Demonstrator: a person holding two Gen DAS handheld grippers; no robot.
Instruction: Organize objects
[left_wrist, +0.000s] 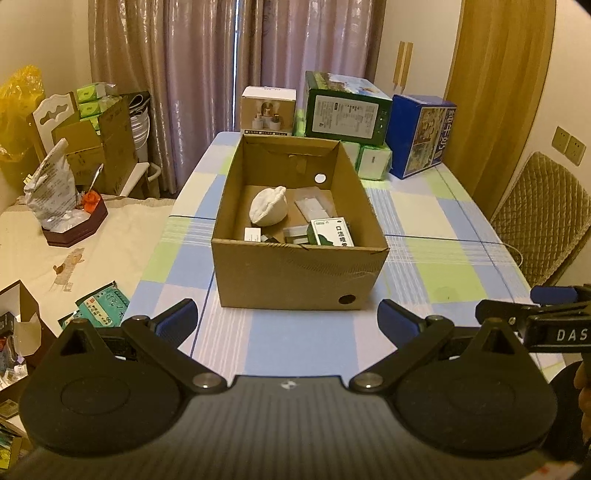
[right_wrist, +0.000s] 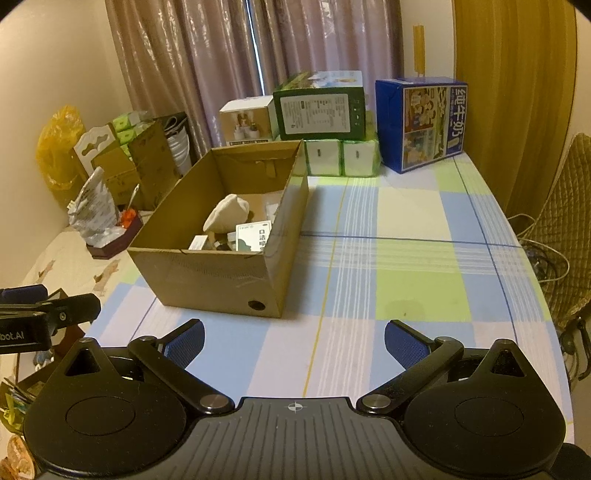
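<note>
An open cardboard box (left_wrist: 295, 280) (right_wrist: 207, 273) stands on the checked tablecloth (left_wrist: 436, 266) (right_wrist: 388, 258). Inside it lie a white cloth bundle (left_wrist: 267, 206) (right_wrist: 225, 214), a green and white medicine carton (left_wrist: 331, 232) (right_wrist: 254, 236), a clear packet (left_wrist: 313, 205) and small cards. My left gripper (left_wrist: 288, 319) is open and holds nothing, a short way in front of the box. My right gripper (right_wrist: 293, 341) is open too, empty, over the cloth to the right of the box. Each gripper shows at the edge of the other's view.
At the table's far end stand a white carton (left_wrist: 268, 110), a green carton (left_wrist: 347, 110) on tissue packs (left_wrist: 373, 160), and a blue milk carton (left_wrist: 421, 133). A second table (left_wrist: 74, 236) on the left holds bags and boxes. A quilted chair (left_wrist: 539, 221) sits right.
</note>
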